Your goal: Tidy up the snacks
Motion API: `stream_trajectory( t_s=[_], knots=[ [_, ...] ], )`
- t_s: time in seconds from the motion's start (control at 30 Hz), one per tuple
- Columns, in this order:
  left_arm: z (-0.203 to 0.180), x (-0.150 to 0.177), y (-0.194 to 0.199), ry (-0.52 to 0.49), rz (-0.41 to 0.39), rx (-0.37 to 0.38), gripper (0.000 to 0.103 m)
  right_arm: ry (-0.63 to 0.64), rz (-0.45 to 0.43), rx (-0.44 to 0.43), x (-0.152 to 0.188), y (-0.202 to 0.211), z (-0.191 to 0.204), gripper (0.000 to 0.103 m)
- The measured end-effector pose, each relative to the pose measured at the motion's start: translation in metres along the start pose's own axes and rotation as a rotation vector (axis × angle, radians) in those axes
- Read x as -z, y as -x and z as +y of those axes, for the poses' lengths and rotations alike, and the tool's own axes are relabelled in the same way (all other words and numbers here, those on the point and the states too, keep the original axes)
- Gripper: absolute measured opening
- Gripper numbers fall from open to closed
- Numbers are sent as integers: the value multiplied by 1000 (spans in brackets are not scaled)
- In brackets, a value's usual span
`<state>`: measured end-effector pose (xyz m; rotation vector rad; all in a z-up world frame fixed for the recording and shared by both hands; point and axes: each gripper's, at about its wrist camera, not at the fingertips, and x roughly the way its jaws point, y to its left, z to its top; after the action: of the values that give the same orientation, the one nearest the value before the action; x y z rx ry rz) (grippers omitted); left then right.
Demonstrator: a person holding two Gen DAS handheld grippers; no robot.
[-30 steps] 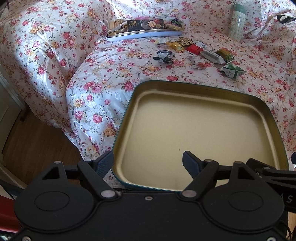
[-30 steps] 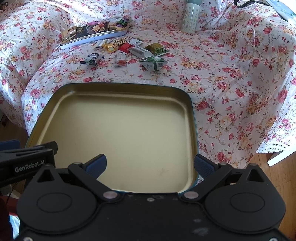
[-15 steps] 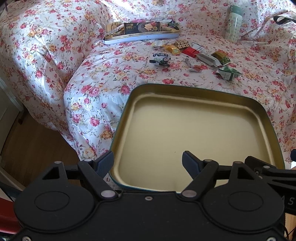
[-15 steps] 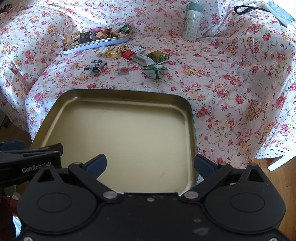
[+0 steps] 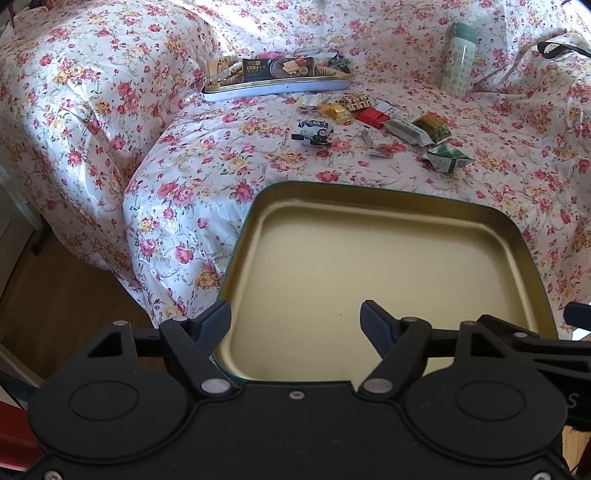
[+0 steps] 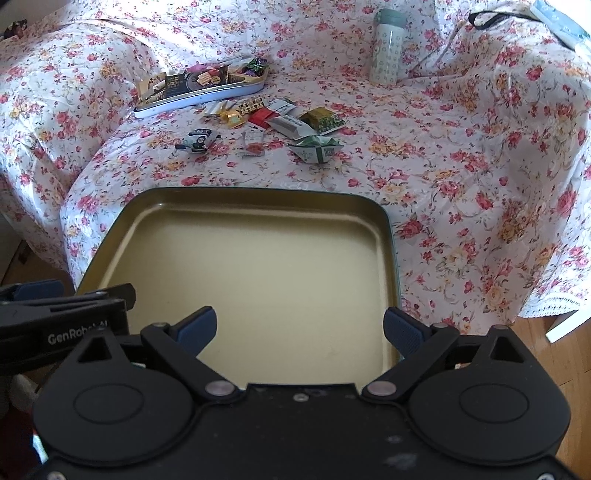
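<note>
A shallow tin tray [image 5: 369,190] with a gold inside and a teal rim lies empty at the near edge of the flowered bed. It juts past that edge, and its near side is hidden under both gripper bodies. My left gripper [image 5: 295,321] straddles the tray's near left corner, its jaws closing slowly with neither pad pressing on the rim. My right gripper [image 6: 299,328] stands open over the near right corner of the tray [image 6: 258,190]. Loose wrapped snacks [image 5: 369,118] [image 6: 280,118] lie scattered farther back, before a white tin [image 5: 277,83] [image 6: 199,92] filled with snacks.
A pale green bottle [image 5: 458,59] [image 6: 386,48] stands upright at the back right, near a black strap [image 6: 495,18]. A green packet [image 6: 316,147] is the snack nearest the tray. Wooden floor [image 5: 55,295] [image 6: 554,350] shows at both sides of the bed.
The snacks and the tray's far rim sit a little lower in both views than before. The left jaws have narrowed slightly. The right jaws look the same.
</note>
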<state>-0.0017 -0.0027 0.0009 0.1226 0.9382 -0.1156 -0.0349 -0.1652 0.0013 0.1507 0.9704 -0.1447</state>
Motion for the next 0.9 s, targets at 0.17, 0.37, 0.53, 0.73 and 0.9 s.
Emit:
stream_trajectory(
  t_s=[0.17, 0.37, 0.53, 0.73, 0.9],
  knots=[
    [-1, 0, -1, 1, 6, 4, 77, -26, 4, -27, 1, -1, -3, 101],
    [-2, 1, -2, -1, 18, -6, 77, -25, 1, -33, 2, 0, -2, 101],
    [-2, 1, -3, -2, 21, -9, 77, -20, 1, -34, 1, 0, -2, 101],
    [-1, 2, -4, 3, 30, -5, 77, -26, 12, -36, 2, -2, -3, 101],
    [-1, 1, -4, 7, 32, -8, 77, -23, 10, -34, 2, -1, -2, 101]
  ],
)
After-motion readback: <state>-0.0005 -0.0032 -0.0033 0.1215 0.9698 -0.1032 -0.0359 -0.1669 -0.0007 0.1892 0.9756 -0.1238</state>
